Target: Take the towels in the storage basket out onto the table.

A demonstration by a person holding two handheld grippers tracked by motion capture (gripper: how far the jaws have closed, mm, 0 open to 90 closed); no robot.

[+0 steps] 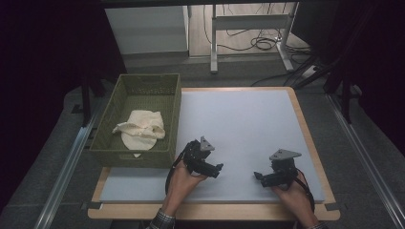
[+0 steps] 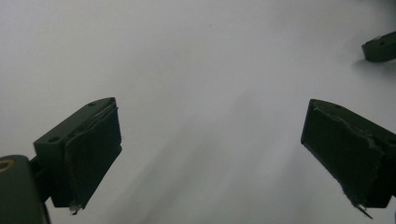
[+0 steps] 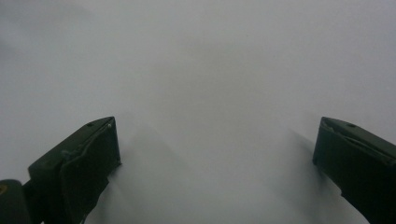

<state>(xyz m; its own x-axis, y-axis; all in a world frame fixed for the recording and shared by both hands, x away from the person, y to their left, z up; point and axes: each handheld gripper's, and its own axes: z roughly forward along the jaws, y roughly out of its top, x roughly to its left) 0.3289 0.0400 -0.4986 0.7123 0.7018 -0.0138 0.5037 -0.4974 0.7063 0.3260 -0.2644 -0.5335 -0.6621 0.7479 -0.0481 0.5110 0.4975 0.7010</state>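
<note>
Basket (image 1: 171, 125): woven, olive, at my ten o'clock on the table's left edge.
Cloth (image 1: 140, 130): cream, crumpled in the basket. I judge it light, soft and limp; I'd pinch a raised fold near its top edge.
Left gripper (image 1: 218, 168): low over the white mat (image 1: 248, 119), just right of the basket, jaws wide apart, holding nothing.
Right gripper (image 1: 258, 176): at my one o'clock, near the mat's front, jaws spread, nothing between them.

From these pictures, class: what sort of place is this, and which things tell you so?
Probably a lab or workshop bench set up for recording: a plain white table under a fixed camera, a hand-held left gripper, cables on the floor, and a desk frame behind.
</note>
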